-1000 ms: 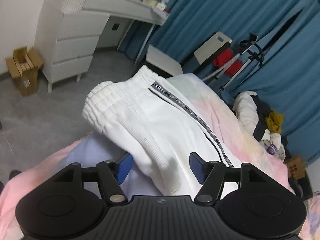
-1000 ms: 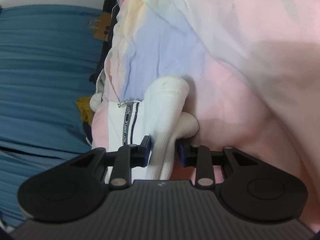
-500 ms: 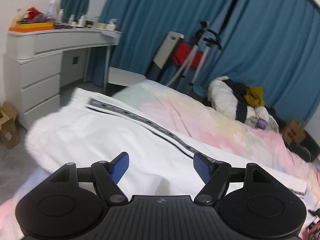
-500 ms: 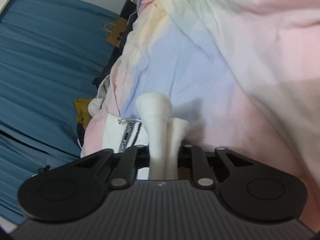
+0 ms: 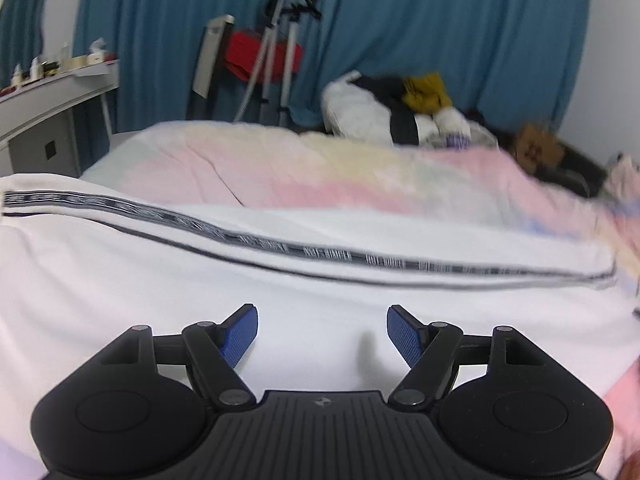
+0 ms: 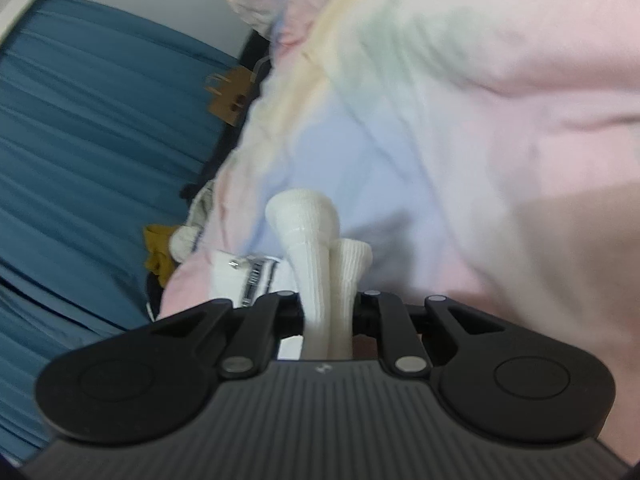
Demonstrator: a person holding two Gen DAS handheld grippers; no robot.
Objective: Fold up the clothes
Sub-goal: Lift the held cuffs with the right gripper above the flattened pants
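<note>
In the left wrist view, white trousers [image 5: 320, 300] lie spread across the bed [image 5: 280, 168], their long axis running left to right, with a black-and-white side stripe [image 5: 320, 252] along the length toward the far right end. The left hand-held gripper [image 5: 322, 334] hovers over the cloth, its blue pads [image 5: 240, 334] wide apart and released, grasping nothing. Behind the bed stand blue curtains [image 5: 440, 20] and a pile of clothes [image 5: 400, 112]. In the right wrist view, the right hand-held gripper [image 6: 328, 312] is clenched on a bunched ribbed part of the trousers [image 6: 308, 240], which sticks out forward beyond the closed fingers over the pastel bedcover [image 6: 460, 140].
</note>
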